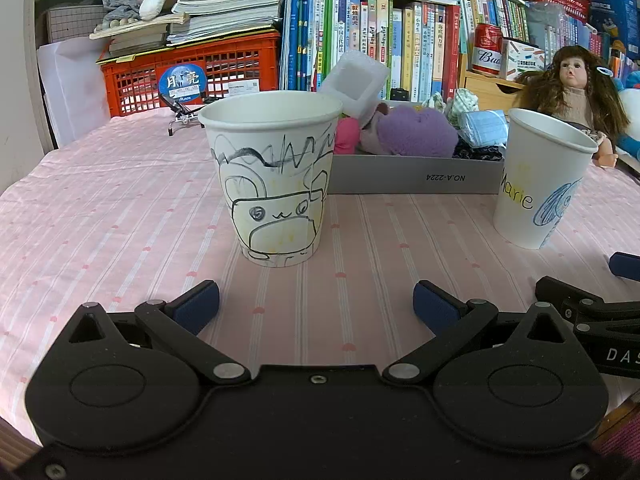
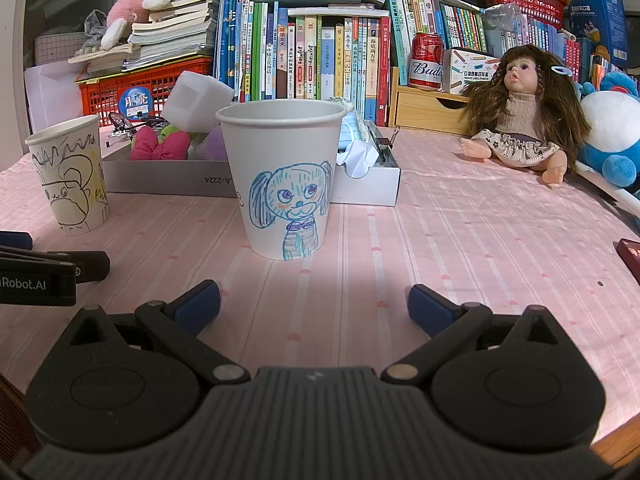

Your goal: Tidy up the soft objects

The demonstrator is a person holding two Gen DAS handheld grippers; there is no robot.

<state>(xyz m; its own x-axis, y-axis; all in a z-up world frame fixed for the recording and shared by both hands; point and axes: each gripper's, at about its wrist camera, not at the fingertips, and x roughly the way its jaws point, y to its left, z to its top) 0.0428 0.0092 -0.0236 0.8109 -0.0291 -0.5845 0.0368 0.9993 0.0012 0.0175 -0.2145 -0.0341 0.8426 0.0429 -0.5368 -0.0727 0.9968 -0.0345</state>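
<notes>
A paper cup with a black bear drawing (image 1: 276,176) stands upright just ahead of my left gripper (image 1: 316,306), which is open and empty. A second paper cup with a blue dog drawing (image 2: 284,180) stands upright in front of my right gripper (image 2: 314,306), also open and empty. Each cup shows in the other view too: the dog cup (image 1: 540,176) at the right, the bear cup (image 2: 72,176) at the left. Behind both cups lies a grey shallow box (image 1: 412,174) holding a purple plush (image 1: 416,130), a pink bow (image 2: 160,146), a white foam block (image 2: 198,100) and face masks (image 1: 482,126).
A long-haired doll (image 2: 520,120) sits on the pink striped cloth (image 2: 460,240) at the right, beside a blue and white plush (image 2: 612,132). Books, a red crate (image 1: 192,72) and a red can (image 2: 427,60) line the back. A dark red object (image 2: 630,252) lies at the right edge.
</notes>
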